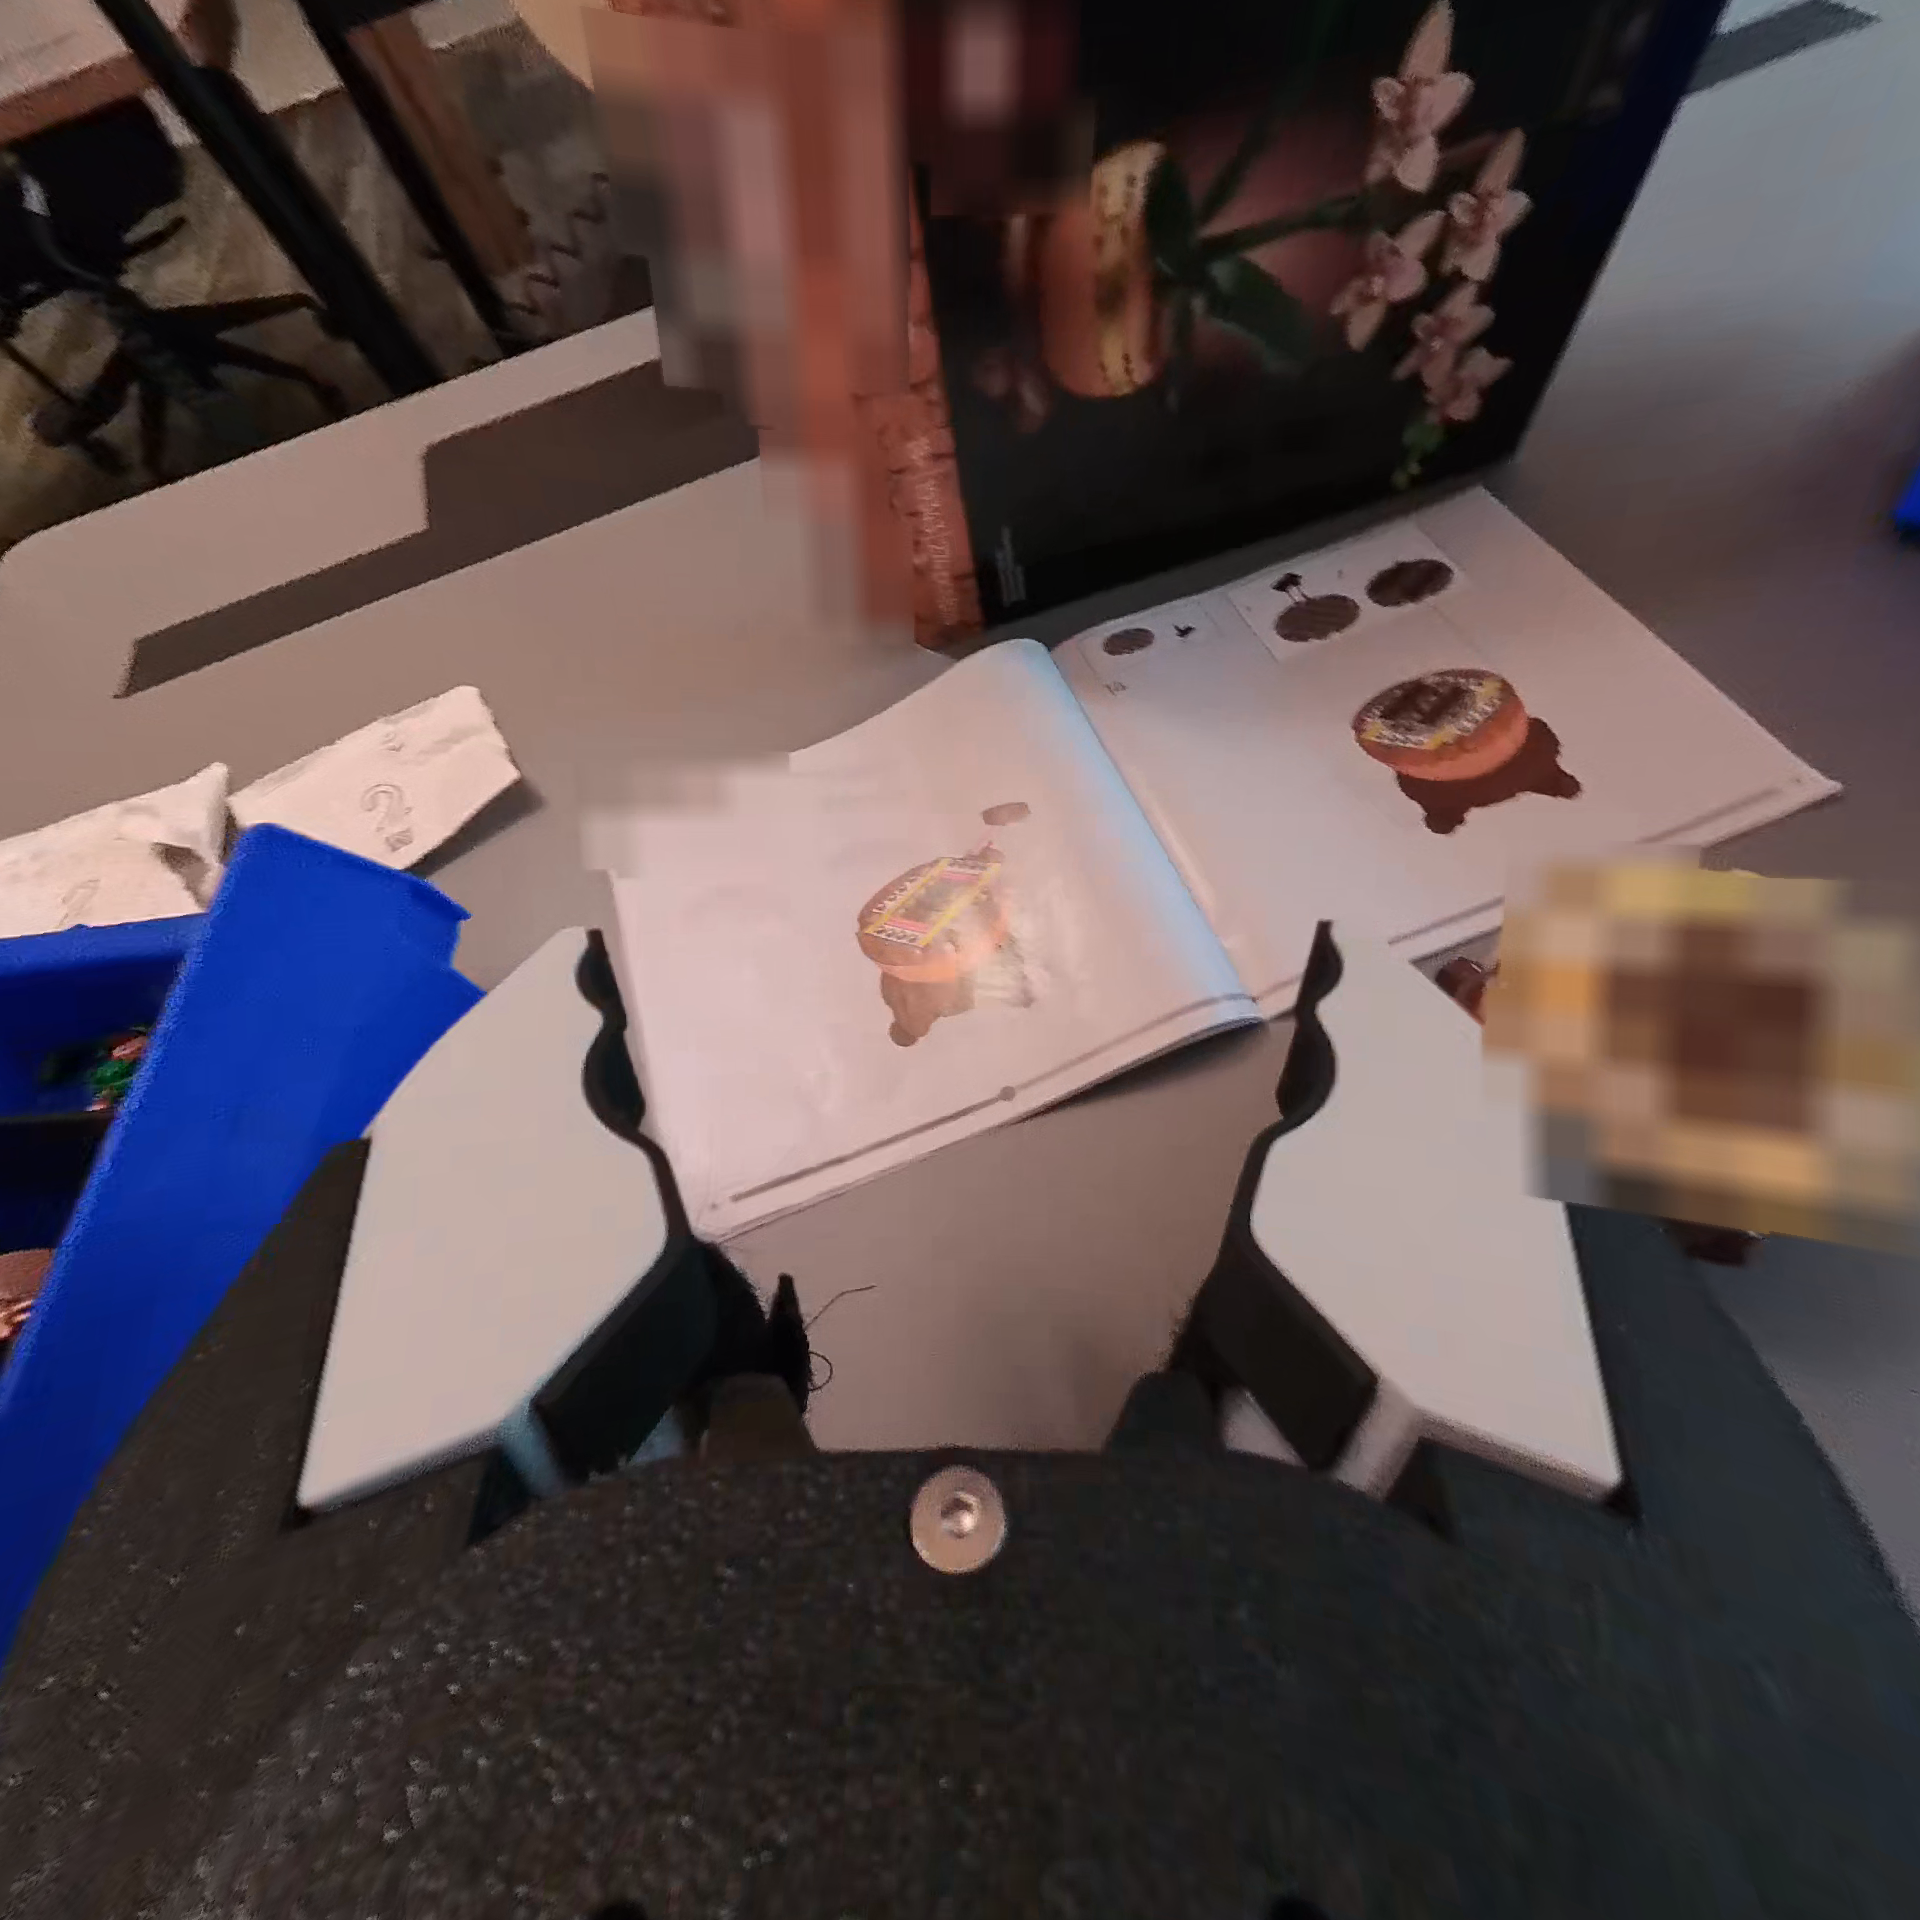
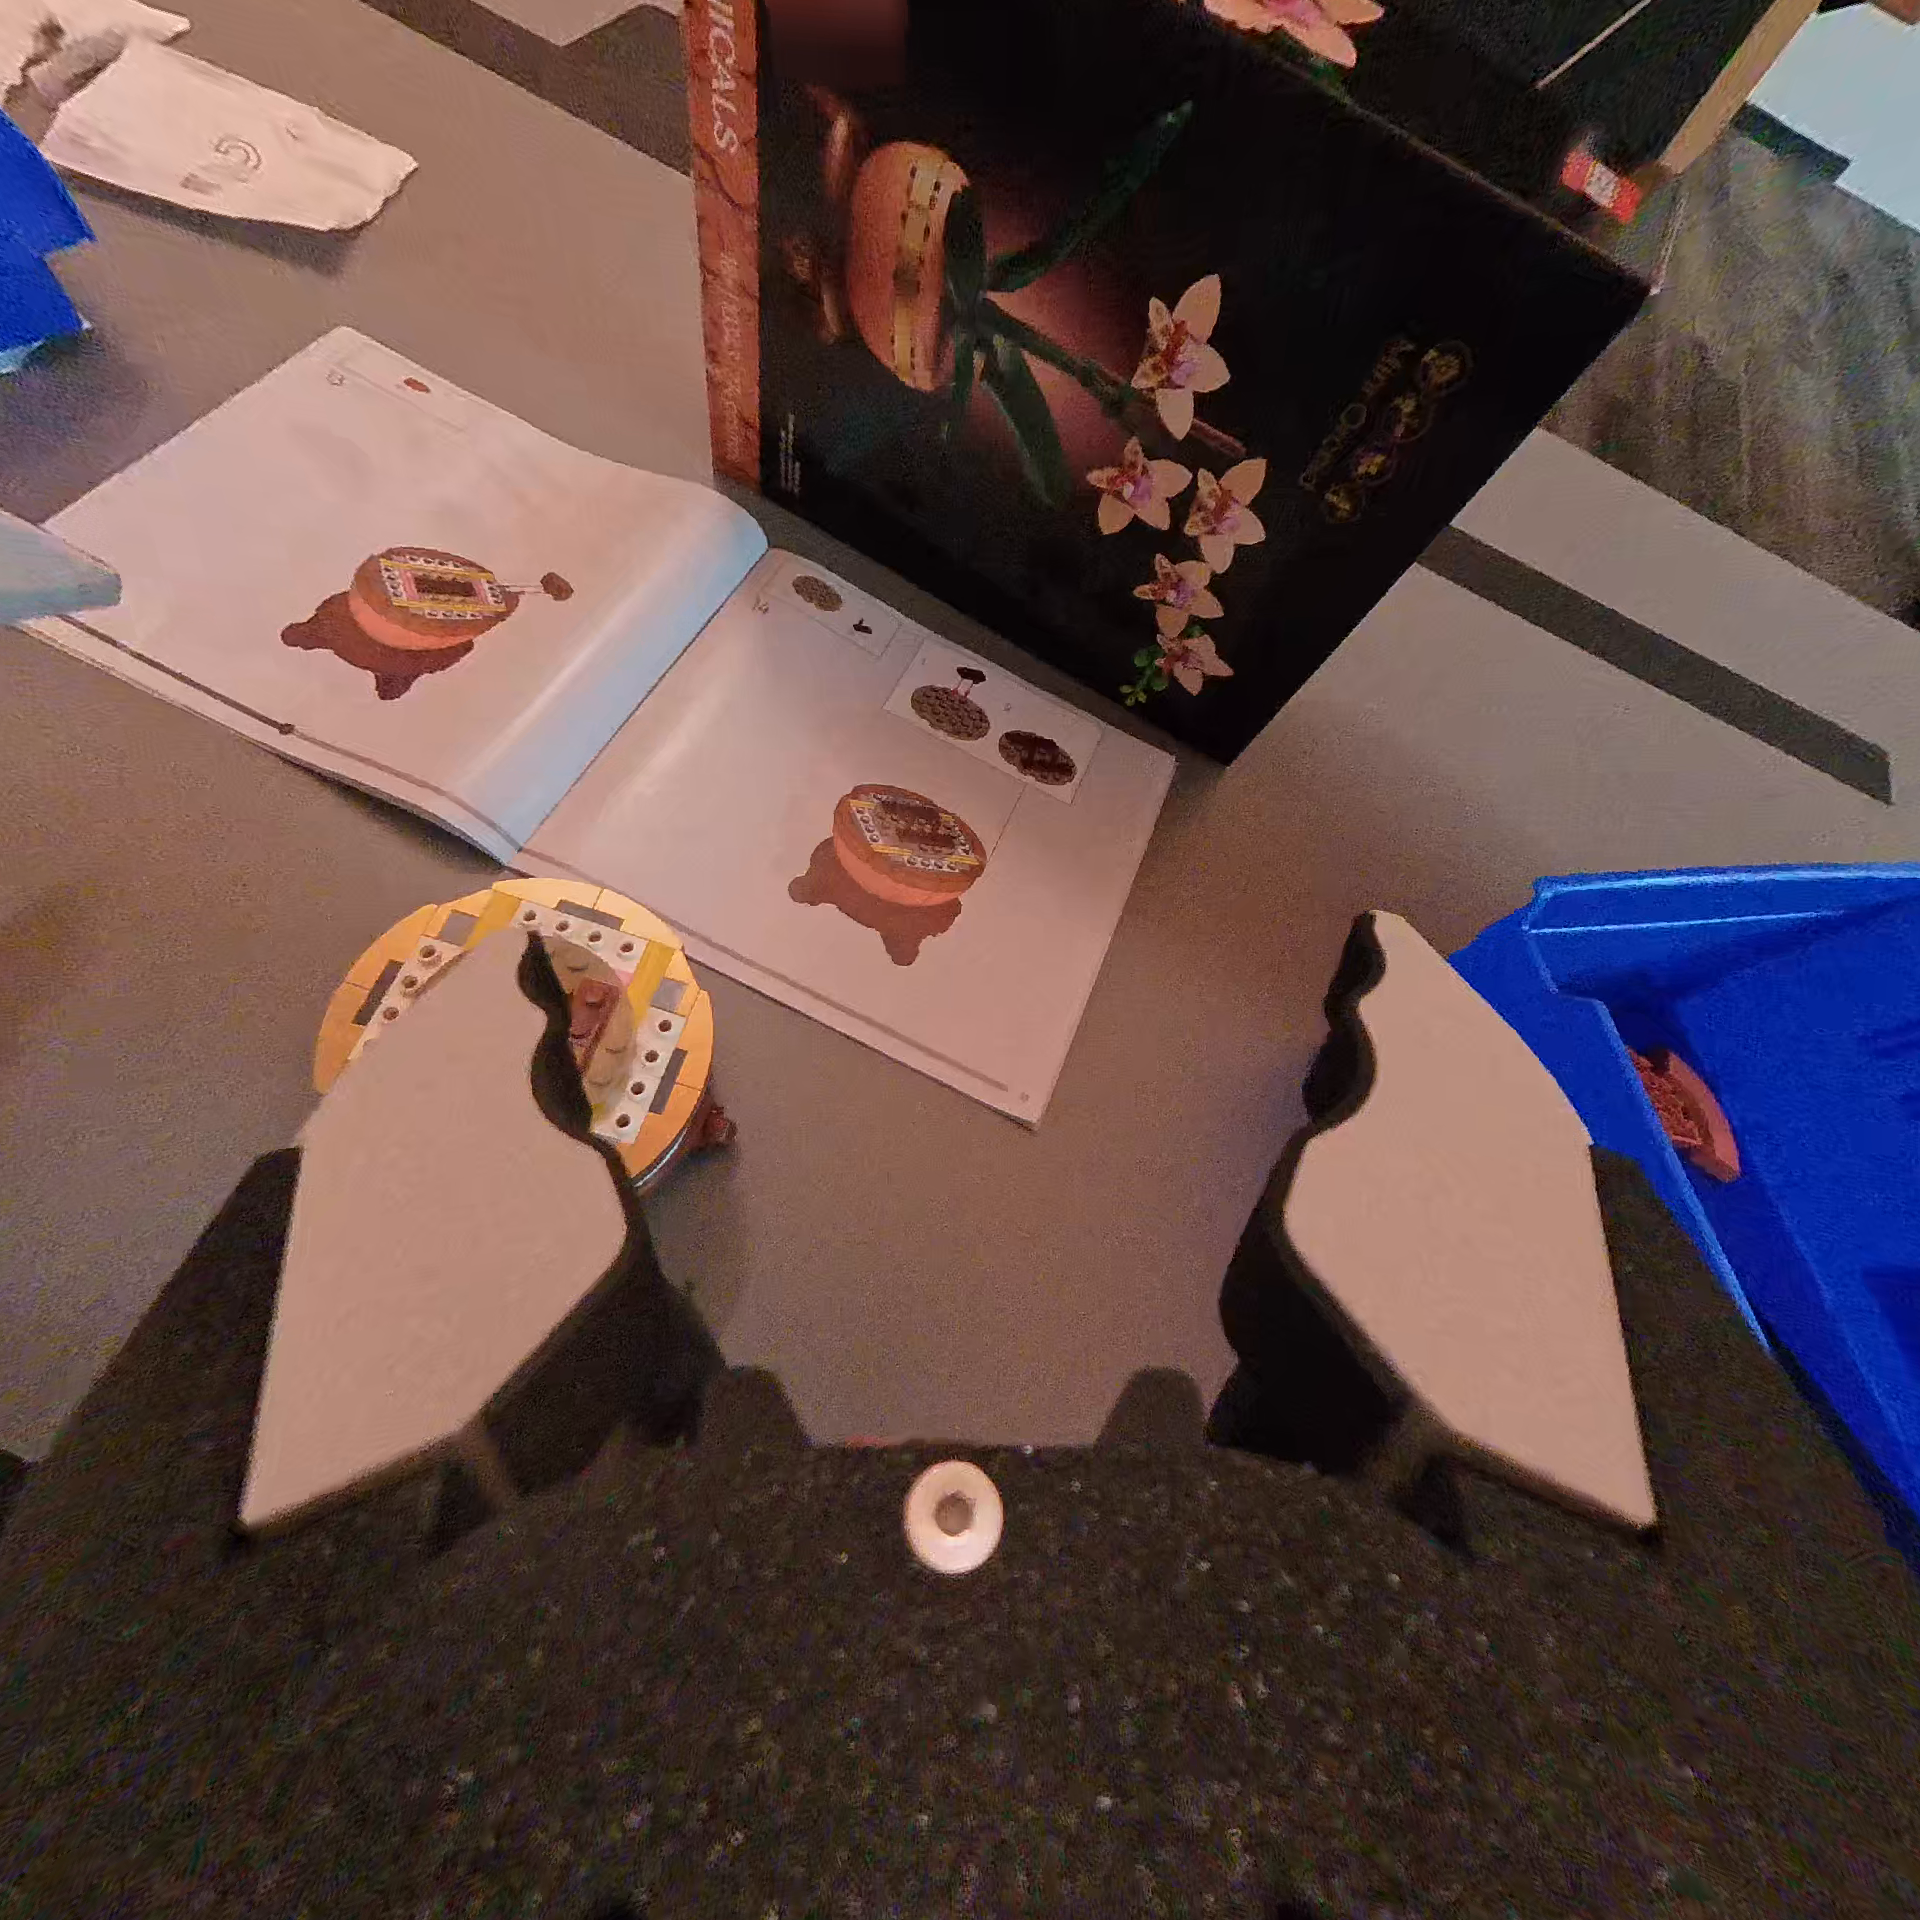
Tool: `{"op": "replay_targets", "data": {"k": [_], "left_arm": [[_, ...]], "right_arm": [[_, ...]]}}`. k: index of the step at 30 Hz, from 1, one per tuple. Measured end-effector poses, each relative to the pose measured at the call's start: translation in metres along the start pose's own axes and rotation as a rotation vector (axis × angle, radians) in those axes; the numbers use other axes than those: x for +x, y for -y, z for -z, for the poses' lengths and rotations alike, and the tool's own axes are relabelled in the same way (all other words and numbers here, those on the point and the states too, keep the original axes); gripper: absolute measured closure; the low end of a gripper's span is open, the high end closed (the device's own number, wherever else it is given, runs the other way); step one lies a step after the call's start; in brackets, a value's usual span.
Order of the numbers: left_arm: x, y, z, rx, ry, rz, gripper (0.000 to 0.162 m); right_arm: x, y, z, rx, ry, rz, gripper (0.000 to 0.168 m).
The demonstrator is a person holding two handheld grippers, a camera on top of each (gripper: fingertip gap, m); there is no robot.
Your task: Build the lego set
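Both tongs spread wide, nothing pinched. Left gripper [image 1: 956,956] hovers over the near edge of the open instruction booklet [image 1: 935,935], which lies flat just ahead of both tongs — probably so the build steps stay readable while working. Set box [image 2: 1091,364] stands upright right behind the booklet, picture side toward the tongs, likely as reference. Right gripper [image 2: 945,935] is above bare table [image 2: 935,1247]; the task's thing, a round tan lego pot base [image 2: 644,997] on dark feet, sits on the table partly under its left finger, touching the booklet's near edge or just beside it — cannot tell which. Blue bin [image 2: 1714,997] just right of the right gripper holds at least one reddish-brown piece [image 2: 1683,1117]; rest of its inside not visible. Second blue bin [image 1: 260,987] just left of the left gripper, a few small dark and green bits inside, too blurred to name. Torn white paper bags [image 1: 384,779] beyond that bin, apparently emptied.
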State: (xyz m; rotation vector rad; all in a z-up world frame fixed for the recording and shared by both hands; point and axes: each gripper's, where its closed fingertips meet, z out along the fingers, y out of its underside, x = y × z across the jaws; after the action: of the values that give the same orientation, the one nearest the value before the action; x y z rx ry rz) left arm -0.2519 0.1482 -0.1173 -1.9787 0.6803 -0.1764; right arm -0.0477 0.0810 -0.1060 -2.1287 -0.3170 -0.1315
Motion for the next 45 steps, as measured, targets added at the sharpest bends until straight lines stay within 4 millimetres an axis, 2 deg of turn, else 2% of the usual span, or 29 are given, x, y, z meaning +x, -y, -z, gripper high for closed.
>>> {"op": "replay_targets", "data": {"k": [4,8,10,12,13,15,17,18,20,23,25,27,28,30,35,38,41,45], "left_arm": [[0.001,0.015,0.008,0.095,-0.01,-0.04,0.045],[0.001,0.0,0.005,-0.019,0.033,-0.112,0.052],[0.001,0.0,0.005,-0.007,0.038,-0.122,0.062],[0.005,0.0,0.006,0.018,0.018,-0.126,0.071],[0.01,-0.002,0.005,0.019,-0.022,-0.127,0.074],[0.033,-0.005,0.0,0.033,-0.197,-0.14,0.083],[0.064,0.002,-0.007,0.118,-0.454,-0.175,0.104],[0.08,0.007,-0.01,0.172,-0.595,-0.211,0.12],[0.105,0.011,-0.014,0.203,-0.878,-0.267,0.139],[0.124,0.004,-0.013,0.078,-1.276,-0.304,0.149],[0.131,-0.004,-0.013,0.022,-1.414,-0.355,0.148],[0.136,-0.021,-0.02,-0.052,-1.434,-0.452,0.136],[0.137,-0.029,-0.021,-0.068,-1.438,-0.503,0.137],[0.137,-0.033,-0.017,-0.044,-1.455,-0.501,0.134],[0.131,-0.057,0.012,-0.074,-1.475,-0.516,0.132],[0.139,-0.076,0.026,-0.086,-1.42,-0.546,0.13],[0.151,-0.076,0.029,-0.048,-1.329,-0.481,0.13],[0.154,-0.067,0.017,-0.001,-1.198,-0.415,0.13]], "right_arm": [[0.002,0.0,0.004,0.016,-0.014,0.059,0.036],[-0.001,-0.007,0.004,-0.017,0.002,0.084,0.029],[-0.004,-0.011,0.004,-0.018,0.025,0.072,0.027],[-0.019,-0.018,0.003,-0.005,0.122,0.005,0.024],[-0.035,-0.023,0.003,0.005,0.207,-0.063,0.024],[-0.072,-0.033,0.002,0.035,0.369,-0.215,0.023],[-0.092,-0.049,-0.007,0.044,0.374,-0.255,0.026],[-0.094,-0.058,-0.013,0.054,0.319,-0.222,0.028],[-0.099,-0.065,-0.021,0.105,0.227,-0.121,0.04],[-0.112,-0.064,-0.022,0.118,0.208,-0.056,0.052],[-0.11,-0.059,-0.021,0.134,0.19,-0.048,0.068],[-0.102,-0.06,-0.022,0.114,0.177,-0.012,0.086],[-0.1,-0.061,-0.022,0.108,0.199,0.005,0.088],[-0.099,-0.062,-0.021,0.096,0.286,0.069,0.088],[-0.098,-0.068,-0.015,0.116,0.717,0.424,0.088],[-0.096,-0.07,-0.013,0.177,1.009,0.669,0.088],[-0.092,-0.067,-0.02,0.196,1.199,0.825,0.088],[-0.082,-0.061,-0.034,0.172,1.223,0.894,0.088]]}}
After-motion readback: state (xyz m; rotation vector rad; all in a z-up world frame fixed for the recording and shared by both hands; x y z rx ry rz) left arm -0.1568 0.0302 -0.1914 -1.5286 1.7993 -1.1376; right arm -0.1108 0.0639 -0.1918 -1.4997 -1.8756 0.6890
